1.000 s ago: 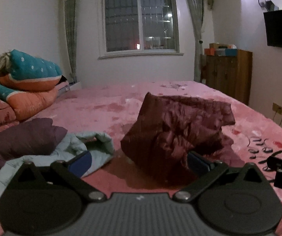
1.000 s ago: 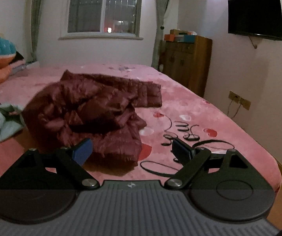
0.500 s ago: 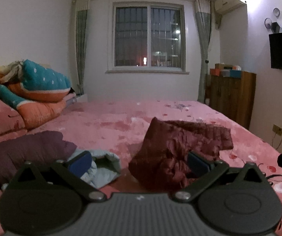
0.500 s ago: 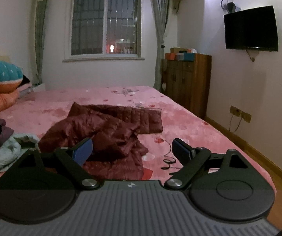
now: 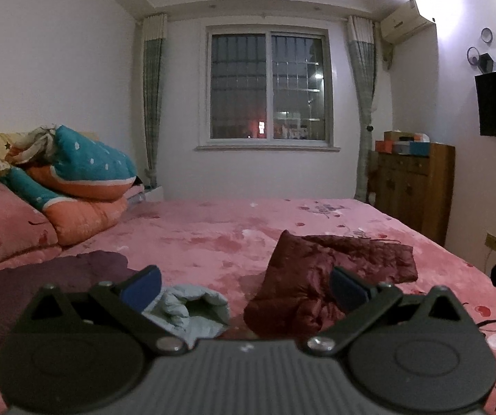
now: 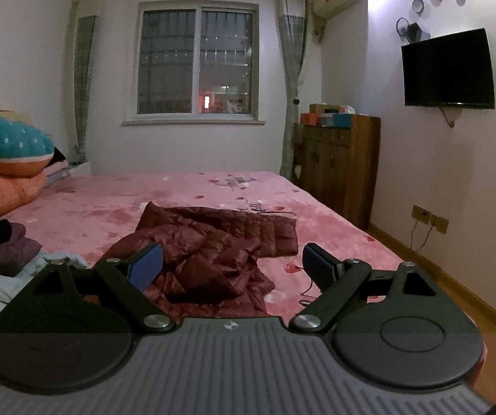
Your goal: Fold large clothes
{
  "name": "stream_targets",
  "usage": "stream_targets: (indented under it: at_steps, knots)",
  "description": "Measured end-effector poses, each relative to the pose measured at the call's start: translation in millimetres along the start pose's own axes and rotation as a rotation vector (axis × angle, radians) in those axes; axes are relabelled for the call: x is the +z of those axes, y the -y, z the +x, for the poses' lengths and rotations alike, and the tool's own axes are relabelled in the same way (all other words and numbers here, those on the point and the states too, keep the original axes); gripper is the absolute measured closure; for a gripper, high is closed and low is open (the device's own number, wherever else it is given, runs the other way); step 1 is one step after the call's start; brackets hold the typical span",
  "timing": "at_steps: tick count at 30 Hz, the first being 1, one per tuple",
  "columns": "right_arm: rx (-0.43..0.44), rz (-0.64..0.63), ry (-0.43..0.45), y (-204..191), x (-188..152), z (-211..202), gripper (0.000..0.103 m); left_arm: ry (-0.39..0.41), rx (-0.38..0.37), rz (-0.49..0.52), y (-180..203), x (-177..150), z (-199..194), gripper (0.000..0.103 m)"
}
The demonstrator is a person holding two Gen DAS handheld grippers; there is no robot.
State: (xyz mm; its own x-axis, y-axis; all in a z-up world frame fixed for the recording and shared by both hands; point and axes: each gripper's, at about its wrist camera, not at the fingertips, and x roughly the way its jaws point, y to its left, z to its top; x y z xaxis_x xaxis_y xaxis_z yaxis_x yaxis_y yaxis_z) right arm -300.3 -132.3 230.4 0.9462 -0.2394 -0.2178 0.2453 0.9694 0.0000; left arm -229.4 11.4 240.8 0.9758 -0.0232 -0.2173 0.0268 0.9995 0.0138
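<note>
Both cameras have pulled up and back since a second ago: the maroon quilted jacket (image 5: 320,276) now sits lower and smaller in each view, and more wall and ceiling show. It lies crumpled on the pink bedspread (image 5: 213,235), its near part bunched into a mound and one flat quilted panel spread away toward the window side (seen best in the right wrist view (image 6: 213,249)).

Left gripper (image 5: 244,287): jaws spread wide, nothing between the blue pads, held above the bed short of the jacket. Right gripper (image 6: 232,268): likewise spread apart and empty, with the jacket's near edge seen through the gap, no contact.

Left of the jacket, apart from it, lies a pale blue padded garment (image 5: 192,307), and beyond that a dark purple garment (image 5: 51,283). Folded orange-and-teal quilts (image 5: 85,180) are stacked at the far left over a pink pillow (image 5: 2,228). A thin dark cable (image 6: 305,294) lies on the spread just right of the jacket. Barred window (image 5: 268,86) on the far wall; wooden cabinet (image 6: 338,166) and wall-mounted television (image 6: 448,67) at right.
</note>
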Motion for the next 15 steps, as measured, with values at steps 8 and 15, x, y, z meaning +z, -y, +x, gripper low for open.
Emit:
stream_targets:
  at_steps: [8, 15]
  knots:
    - [0.033, -0.017, 0.008, 0, 0, -6, 0.0, 0.002, 0.008, 0.002, -8, -2, -3, 0.001]
    - [0.059, -0.034, 0.003, -6, -7, -3, 0.0, -0.003, 0.01, 0.002, -11, -5, -2, 0.0]
